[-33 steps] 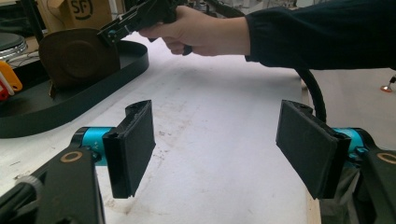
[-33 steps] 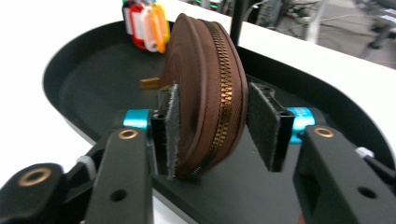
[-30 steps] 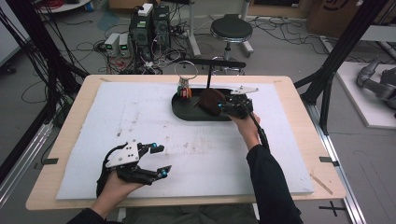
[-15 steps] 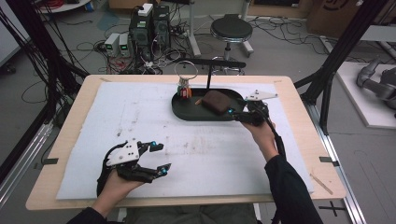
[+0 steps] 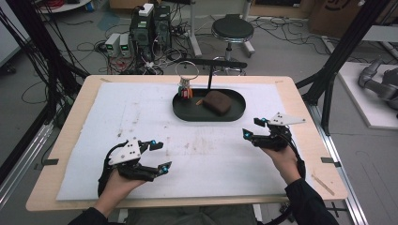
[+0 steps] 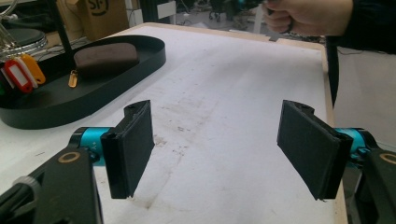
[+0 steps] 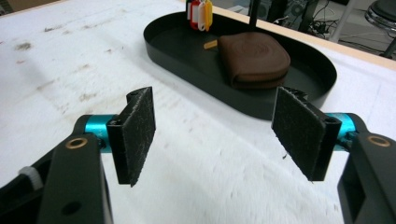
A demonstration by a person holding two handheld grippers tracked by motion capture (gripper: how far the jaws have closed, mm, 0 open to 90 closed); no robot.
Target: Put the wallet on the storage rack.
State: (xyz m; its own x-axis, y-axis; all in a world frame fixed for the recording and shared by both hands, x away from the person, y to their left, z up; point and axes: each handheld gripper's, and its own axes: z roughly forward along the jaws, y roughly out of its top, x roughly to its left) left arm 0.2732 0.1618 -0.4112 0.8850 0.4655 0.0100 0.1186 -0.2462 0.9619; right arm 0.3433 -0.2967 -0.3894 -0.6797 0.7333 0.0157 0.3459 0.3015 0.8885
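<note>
Two grippers are in my hands, and from the high view I see my right gripper (image 5: 252, 128) with its jaws spread wide and nothing between them; they have just been opening. It sits near the right end of the black oval tray (image 5: 237, 114), well clear of it. The soft brown leather pouch (image 5: 217, 101) lies inside the tray, right of the middle, next to a bunch of little red and orange key tags (image 5: 186, 92). My left gripper (image 5: 160, 155) rests low on the white foam mat (image 5: 117, 122), jaws spread too, holding nothing. In the left gripper view, the pouch (image 6: 106, 57) sits far off in the tray (image 6: 156, 51), so that hand is no help if something slips. In the right gripper view, the pouch (image 7: 254, 59) lies flat and close to the near tray wall (image 7: 233, 100). I think the trouble could come if I reach back in: a jaw could bump that wall and shove the whole tray across the mat. The pouch looks soft, so a pinch may only catch its edge and let it flop out. I could also knock the thin black post (image 5: 209, 78) at the back.
</note>
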